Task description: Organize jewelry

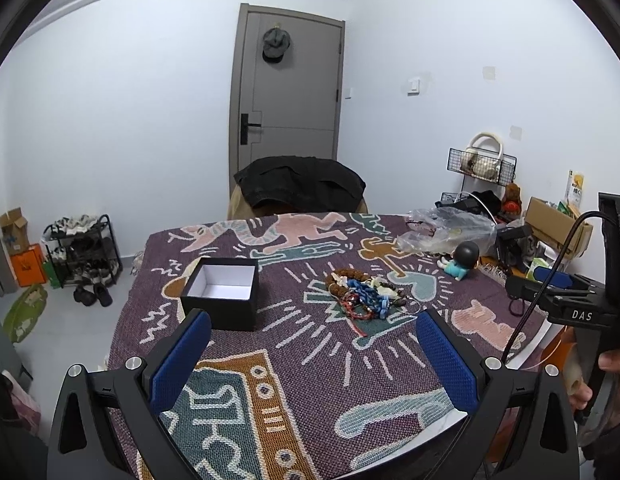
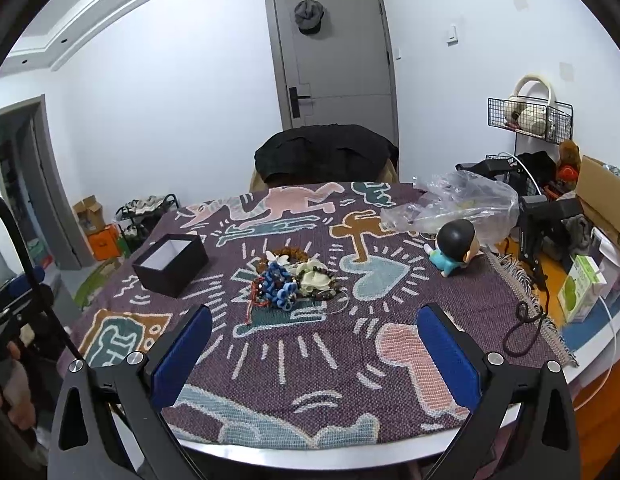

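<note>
Patterned table cloth [image 2: 270, 360] ahead: tangled jewelry pile [image 2: 294, 284] heaped mid-table, open black box [image 2: 170, 266] left of it as the likely receptacle, left gripper [image 1: 314, 360] and right gripper [image 2: 314, 356] both near, jaws spread, empty, apparently poised for a first pick.

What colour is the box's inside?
White, inside the black box; clearest in the left wrist view.

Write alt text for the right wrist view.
An open hand-held gripper hovers over a patterned cloth, aimed at a jewelry pile. An open black box sits left of the pile, a doll to the right.
</note>
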A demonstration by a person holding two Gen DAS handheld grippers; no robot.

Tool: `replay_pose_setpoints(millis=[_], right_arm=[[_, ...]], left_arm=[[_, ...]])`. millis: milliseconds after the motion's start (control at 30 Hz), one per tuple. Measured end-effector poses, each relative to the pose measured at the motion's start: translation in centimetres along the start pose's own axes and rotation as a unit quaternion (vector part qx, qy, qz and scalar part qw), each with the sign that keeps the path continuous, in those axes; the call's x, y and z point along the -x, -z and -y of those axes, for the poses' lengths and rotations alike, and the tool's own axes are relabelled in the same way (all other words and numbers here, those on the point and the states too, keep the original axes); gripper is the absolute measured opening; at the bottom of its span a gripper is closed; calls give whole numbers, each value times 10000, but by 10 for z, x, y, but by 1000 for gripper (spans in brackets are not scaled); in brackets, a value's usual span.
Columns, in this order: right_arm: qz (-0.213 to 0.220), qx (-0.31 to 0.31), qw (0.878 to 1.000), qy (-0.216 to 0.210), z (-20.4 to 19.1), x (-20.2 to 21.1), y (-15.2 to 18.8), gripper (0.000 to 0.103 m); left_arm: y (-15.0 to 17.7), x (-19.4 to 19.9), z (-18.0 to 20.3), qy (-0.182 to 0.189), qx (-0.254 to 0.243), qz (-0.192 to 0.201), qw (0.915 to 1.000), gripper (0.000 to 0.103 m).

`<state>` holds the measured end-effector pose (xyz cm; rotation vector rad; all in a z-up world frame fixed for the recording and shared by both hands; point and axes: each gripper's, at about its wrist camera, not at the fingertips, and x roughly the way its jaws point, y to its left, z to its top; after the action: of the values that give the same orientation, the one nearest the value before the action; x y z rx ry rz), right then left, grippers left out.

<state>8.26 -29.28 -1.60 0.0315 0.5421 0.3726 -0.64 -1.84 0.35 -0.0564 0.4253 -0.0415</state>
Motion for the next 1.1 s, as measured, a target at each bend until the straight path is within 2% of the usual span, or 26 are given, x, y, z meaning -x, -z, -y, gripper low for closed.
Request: replay_pose_setpoints(millis=[467, 767, 900, 1000, 1100], right_arm=[[33, 60, 10000, 10, 0, 0, 1, 103], [-70, 14, 10000, 67, 10, -13, 1, 103], [-167, -75, 9998, 17, 19, -23, -2, 102], [-252, -113, 9996, 27, 23, -32, -3, 100], [-401, -174, 9990, -31, 27, -44, -5, 89]], left_arm=[[2, -5, -3, -1, 67, -24, 10000, 102], [5, -25, -1, 184, 188, -208, 9994, 102], [3, -35, 2, 272, 214, -273, 9990, 99], [-1, -46, 5, 368, 200, -357, 9985, 93], [-4, -59, 7, 511, 215, -460, 9974, 87]])
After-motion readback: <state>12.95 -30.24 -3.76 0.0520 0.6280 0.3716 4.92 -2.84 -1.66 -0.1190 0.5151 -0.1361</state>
